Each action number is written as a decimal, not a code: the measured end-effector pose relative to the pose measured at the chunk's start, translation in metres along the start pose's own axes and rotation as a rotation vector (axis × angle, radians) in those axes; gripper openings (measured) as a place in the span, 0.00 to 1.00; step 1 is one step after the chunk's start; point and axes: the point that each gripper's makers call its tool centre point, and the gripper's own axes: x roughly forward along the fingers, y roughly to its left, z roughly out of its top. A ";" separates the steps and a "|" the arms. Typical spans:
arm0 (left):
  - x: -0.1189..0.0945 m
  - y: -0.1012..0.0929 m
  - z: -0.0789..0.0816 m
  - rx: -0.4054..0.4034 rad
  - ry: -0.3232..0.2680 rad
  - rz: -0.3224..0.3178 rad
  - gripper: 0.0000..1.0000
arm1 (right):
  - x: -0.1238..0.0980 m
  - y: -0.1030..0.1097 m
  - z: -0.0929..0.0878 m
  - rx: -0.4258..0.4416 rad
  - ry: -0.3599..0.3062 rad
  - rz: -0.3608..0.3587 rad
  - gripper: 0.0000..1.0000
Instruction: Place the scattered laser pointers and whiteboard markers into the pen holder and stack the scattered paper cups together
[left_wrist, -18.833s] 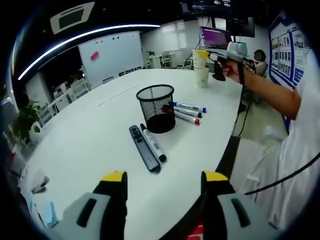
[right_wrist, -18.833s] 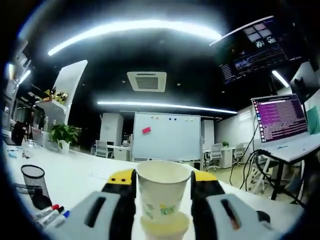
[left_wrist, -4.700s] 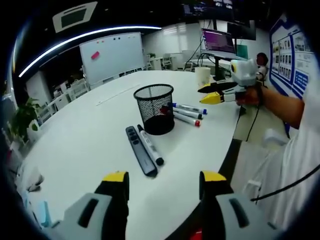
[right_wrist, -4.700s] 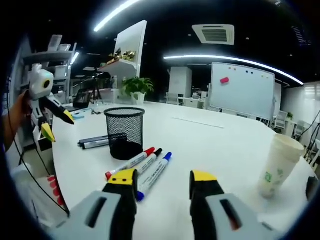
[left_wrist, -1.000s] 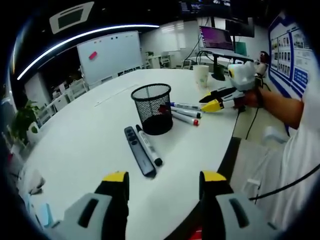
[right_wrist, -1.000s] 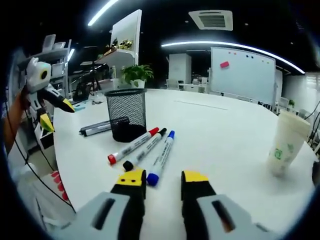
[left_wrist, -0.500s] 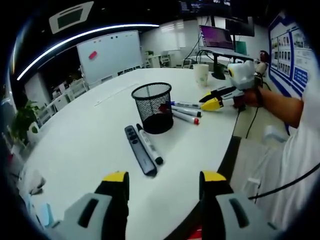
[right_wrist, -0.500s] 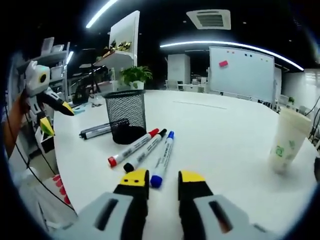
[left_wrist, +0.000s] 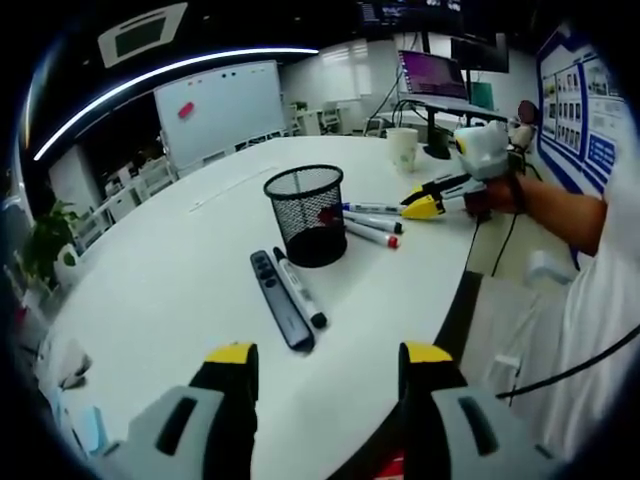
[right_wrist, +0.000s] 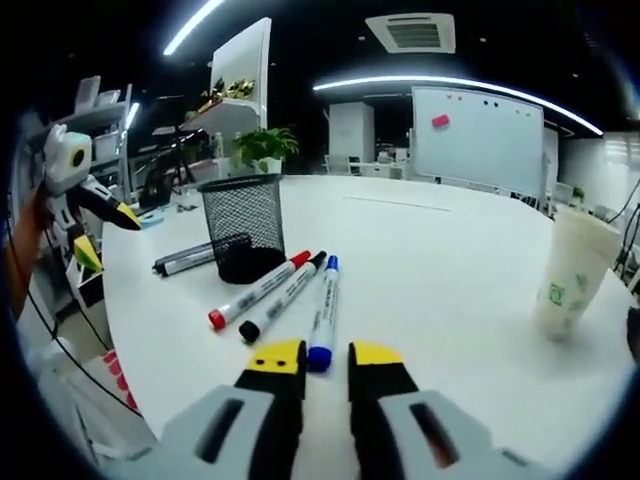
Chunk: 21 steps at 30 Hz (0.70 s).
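Cups (right_wrist: 568, 280): stacked, upright on the table (right_wrist: 440, 260); judged done
Holder (right_wrist: 243, 226): mesh, upright; seemed to hold no markers
Markers (right_wrist: 285, 295): three side by side just beside holder, caps toward right gripper (right_wrist: 315, 365), long axes running away from it
Pointer (left_wrist: 277, 308): flat beside a fourth marker, left of holder
Right gripper: jaws nearly together, empty, at blue marker's cap
Left gripper (left_wrist: 322, 372): jaws apart, empty, well off

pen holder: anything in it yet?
Cannot tell. The mesh pen holder stands upright; three markers lie on the table beside it, but its inside isn't readable.
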 end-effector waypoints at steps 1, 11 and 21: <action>0.000 0.000 0.000 0.000 0.000 0.000 0.57 | 0.000 -0.001 0.000 -0.002 0.002 -0.005 0.17; 0.000 0.000 -0.001 -0.002 -0.001 -0.001 0.57 | -0.001 -0.005 -0.001 -0.002 0.005 -0.024 0.14; -0.002 0.002 -0.003 -0.004 0.000 0.003 0.57 | 0.000 -0.005 -0.001 0.008 0.001 -0.028 0.12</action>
